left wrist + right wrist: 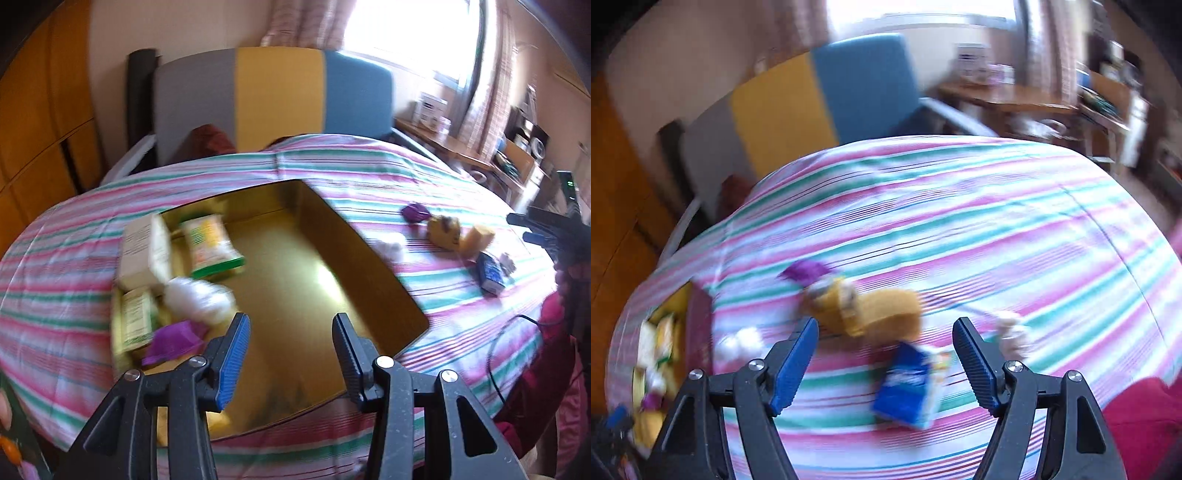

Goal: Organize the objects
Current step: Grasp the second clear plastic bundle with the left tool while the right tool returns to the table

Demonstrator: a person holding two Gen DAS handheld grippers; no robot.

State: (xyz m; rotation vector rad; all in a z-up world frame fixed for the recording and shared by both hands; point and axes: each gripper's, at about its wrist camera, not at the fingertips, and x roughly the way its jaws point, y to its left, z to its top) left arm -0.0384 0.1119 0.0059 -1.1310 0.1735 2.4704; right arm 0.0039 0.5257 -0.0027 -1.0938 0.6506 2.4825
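Gold tin [373,266] sits on the striped bedspread [369,173], holding a green snack packet [212,245], pale boxes [142,254], a white bundle [199,299] and a purple wrapper [175,338] along its left side. Left gripper [290,343] hangs over the tin, jaws apart, holding nothing. Right of the tin lie a blue packet [907,387] and yellow pieces [871,310]; right gripper [886,347] hovers over them, jaws wide apart

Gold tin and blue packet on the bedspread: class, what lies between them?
In the left wrist view, a small white wad lies on the striped bedspread between the gold tin and the blue packet.
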